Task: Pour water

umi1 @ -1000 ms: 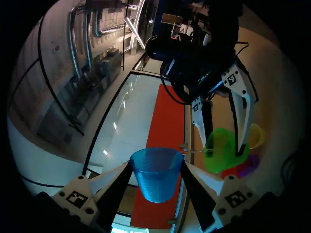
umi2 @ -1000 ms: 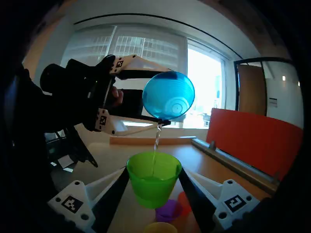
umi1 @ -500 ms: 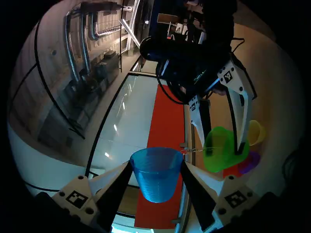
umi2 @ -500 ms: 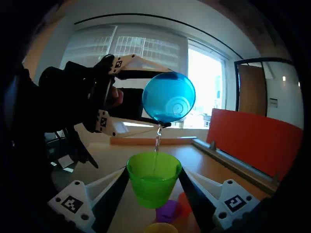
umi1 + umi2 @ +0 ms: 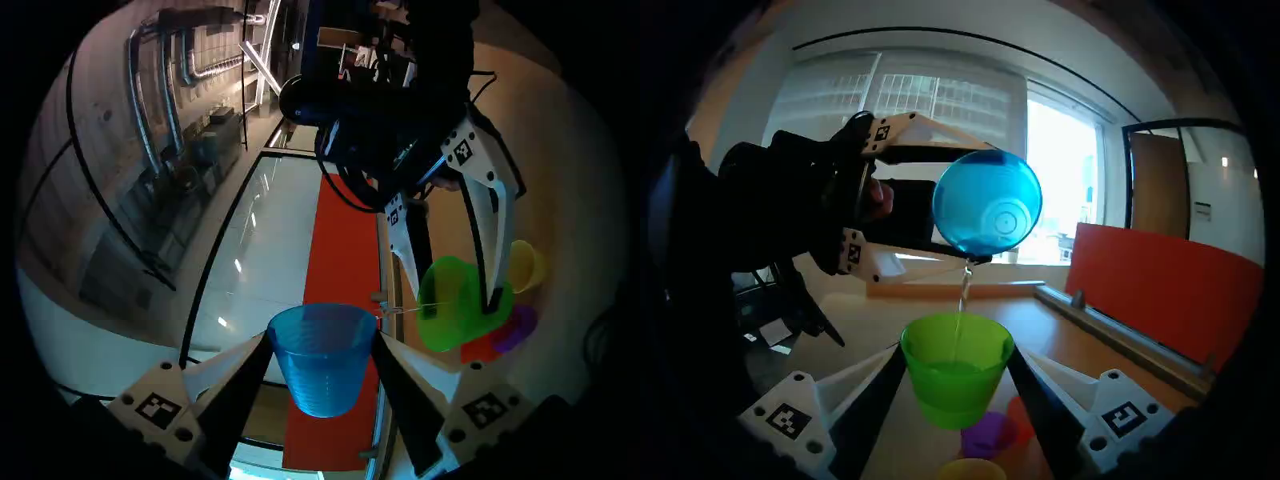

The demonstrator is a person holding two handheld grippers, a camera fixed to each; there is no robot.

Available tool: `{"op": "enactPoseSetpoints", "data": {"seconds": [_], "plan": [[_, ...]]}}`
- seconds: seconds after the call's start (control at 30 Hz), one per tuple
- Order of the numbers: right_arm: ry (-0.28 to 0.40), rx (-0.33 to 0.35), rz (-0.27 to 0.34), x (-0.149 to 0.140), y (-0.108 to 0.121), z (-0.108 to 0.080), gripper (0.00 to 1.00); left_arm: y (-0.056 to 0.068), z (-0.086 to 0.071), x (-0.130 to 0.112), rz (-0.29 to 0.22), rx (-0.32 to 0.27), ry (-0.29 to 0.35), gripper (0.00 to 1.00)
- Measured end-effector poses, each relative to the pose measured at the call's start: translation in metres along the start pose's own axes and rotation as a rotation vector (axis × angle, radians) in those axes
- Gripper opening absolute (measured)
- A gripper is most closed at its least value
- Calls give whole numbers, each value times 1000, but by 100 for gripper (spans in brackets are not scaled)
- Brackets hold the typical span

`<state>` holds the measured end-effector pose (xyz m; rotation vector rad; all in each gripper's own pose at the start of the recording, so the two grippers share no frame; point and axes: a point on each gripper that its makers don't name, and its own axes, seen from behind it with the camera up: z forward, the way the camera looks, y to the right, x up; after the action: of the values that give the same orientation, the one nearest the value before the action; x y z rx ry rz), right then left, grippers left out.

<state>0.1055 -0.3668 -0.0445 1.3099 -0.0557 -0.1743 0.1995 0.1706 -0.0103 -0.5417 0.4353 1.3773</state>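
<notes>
In the left gripper view my left gripper (image 5: 322, 364) is shut on a clear blue cup (image 5: 322, 370), tipped on its side. A thin thread of water (image 5: 398, 310) runs from its rim to the green cup (image 5: 450, 304). In the right gripper view my right gripper (image 5: 957, 376) is shut on that green cup (image 5: 957, 376), held upright and partly filled. The blue cup (image 5: 986, 202) hangs above it, mouth towards me, in the left gripper (image 5: 980, 204), and a stream of water (image 5: 962, 300) falls into the green cup. The right gripper (image 5: 458, 298) appears in the left gripper view around the green cup.
Purple (image 5: 986, 438), orange (image 5: 1020, 420) and yellow (image 5: 970, 470) cups stand on the wooden table (image 5: 856, 320) just below the green cup. A red partition (image 5: 1160, 288) runs along the table's right side. A gloved hand (image 5: 800, 208) holds the left gripper. Bright windows lie behind.
The blue cup has tipped slightly further, its mouth turning more towards the right camera. Water keeps falling and the level in the green cup has risen a little.
</notes>
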Motion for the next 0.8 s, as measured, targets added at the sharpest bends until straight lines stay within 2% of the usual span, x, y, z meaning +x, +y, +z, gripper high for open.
{"op": "enactPoseSetpoints", "data": {"seconds": [0.8], "plan": [[1, -4, -2, 0, 0, -2, 91, -3, -3, 6, 67, 7, 3, 86]]}}
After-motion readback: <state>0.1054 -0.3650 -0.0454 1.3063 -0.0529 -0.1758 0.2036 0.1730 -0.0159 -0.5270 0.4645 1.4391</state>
